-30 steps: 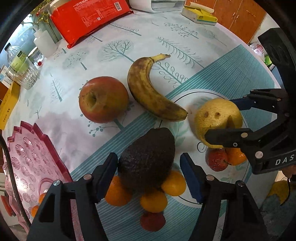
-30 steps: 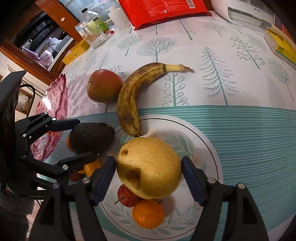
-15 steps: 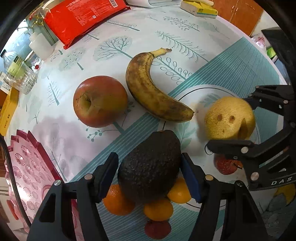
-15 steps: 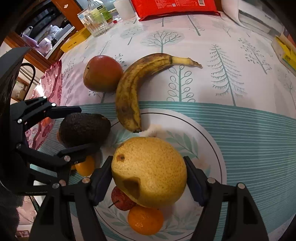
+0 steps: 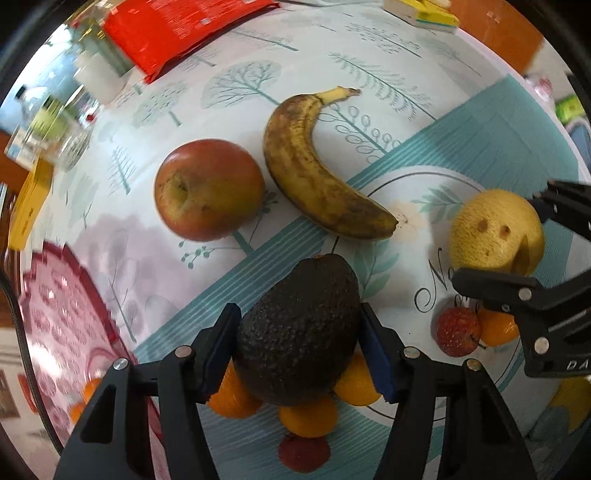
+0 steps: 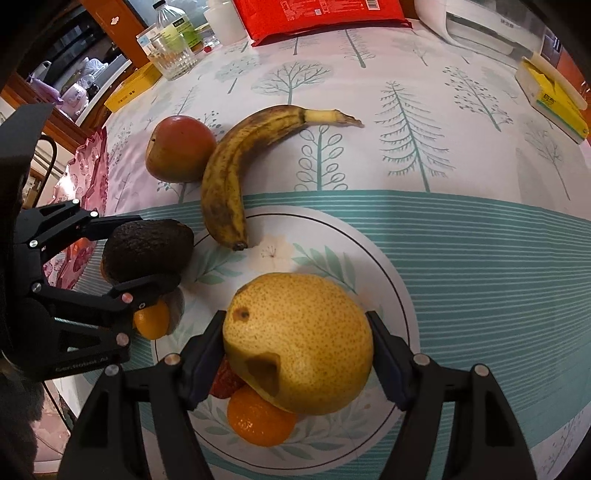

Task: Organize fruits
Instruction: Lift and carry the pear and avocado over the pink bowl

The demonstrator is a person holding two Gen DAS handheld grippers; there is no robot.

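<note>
My left gripper is shut on a dark avocado, held above small oranges at the plate's left rim. My right gripper is shut on a yellow pear, held over the white leaf-pattern plate, above a small orange and a red fruit. A spotted banana and a red apple lie on the tablecloth beyond the plate. The avocado also shows in the right wrist view, the pear in the left wrist view.
A pink cut-glass tray sits at the left with small oranges in it. A red packet, a glass jar, a bottle, a yellow box and a tissue box stand along the far table edge.
Both grippers have closed in on their fruit and lifted: the left on the avocado, the right on the pear. Both have drawn back and up from the table.
</note>
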